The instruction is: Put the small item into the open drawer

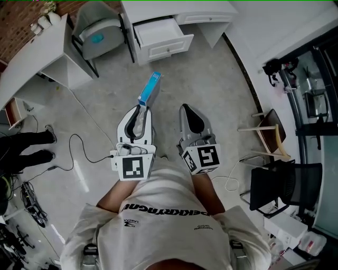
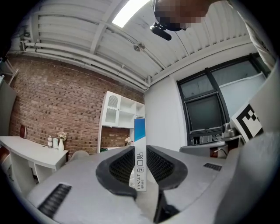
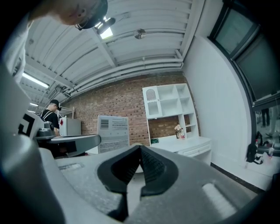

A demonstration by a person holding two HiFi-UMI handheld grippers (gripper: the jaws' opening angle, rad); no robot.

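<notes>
Between the jaws of the left gripper sits the small item, a slim blue-and-white box, pinched across its thin faces by pads set narrowly apart. Its long axis runs on past the fingertips in line with the gripper, out over bare floor. The open drawer lies well ahead along that same line and a touch to the right, pulled out from the front edge of the white desk, its cavity facing up. The left hand is the nearer one, so I judge the carry to be its job: forward, then over the drawer's front edge. Beside it, the right gripper points the same way, jaws together and empty.
</notes>
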